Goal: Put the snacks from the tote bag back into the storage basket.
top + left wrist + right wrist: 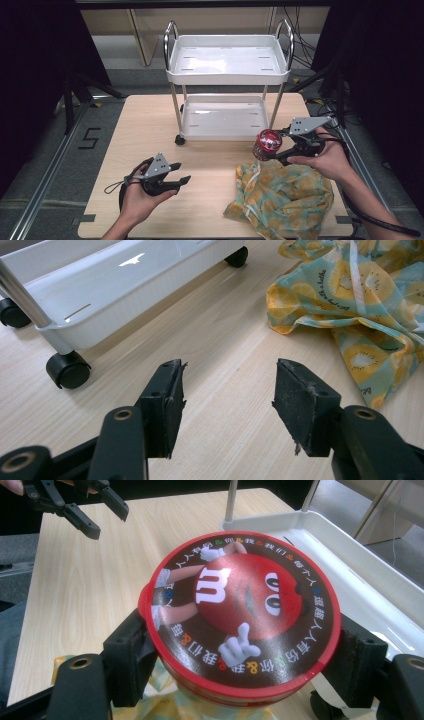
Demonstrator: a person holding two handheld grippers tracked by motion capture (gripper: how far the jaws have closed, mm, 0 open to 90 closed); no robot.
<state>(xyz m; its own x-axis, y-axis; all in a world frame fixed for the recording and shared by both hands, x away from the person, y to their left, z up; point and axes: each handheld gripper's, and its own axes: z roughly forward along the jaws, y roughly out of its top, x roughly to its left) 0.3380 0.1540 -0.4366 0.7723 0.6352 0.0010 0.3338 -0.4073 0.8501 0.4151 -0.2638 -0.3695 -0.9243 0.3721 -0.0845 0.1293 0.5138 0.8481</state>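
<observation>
A round candy tub point(267, 144) with a red lid point(240, 612) showing a red cartoon figure hangs above the table, just over the edge of a yellow and teal fruit-print bag point(281, 196). My right gripper point(274, 150) is shut on the candy tub, one jaw on each side of it. My left gripper point(181, 172) rests low over the table at the front left, open with nothing between its pads point(303, 405). In the left gripper view the bag point(360, 305) lies ahead to the right. The left gripper point(102, 515) shows far off in the right gripper view.
A white two-shelf cart point(227, 75) on black castors point(67, 370) stands at the back of the wooden table point(150, 130), its lower tray point(360, 575) close beside the tub. Bare wood lies between the left gripper and the bag.
</observation>
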